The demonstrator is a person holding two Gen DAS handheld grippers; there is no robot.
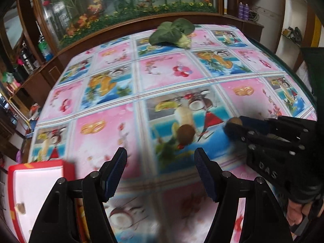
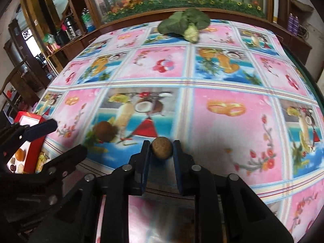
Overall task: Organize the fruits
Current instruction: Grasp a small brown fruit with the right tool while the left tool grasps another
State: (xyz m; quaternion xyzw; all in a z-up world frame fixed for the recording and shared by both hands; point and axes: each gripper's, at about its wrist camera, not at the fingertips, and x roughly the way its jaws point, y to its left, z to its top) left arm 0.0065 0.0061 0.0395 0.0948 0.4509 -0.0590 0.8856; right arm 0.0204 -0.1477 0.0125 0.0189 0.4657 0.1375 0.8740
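From the left wrist, the left gripper (image 1: 161, 158) gapes empty over the blurred tablecloth (image 1: 168, 70), a red box (image 1: 40, 182) cut off at eight o'clock, while from the right wrist the right gripper (image 2: 162, 147) pinches a small brown fruit (image 2: 161, 148) at centre, broccoli (image 2: 185, 25) at twelve o'clock.

dim, soft blur, fisheye edges warped
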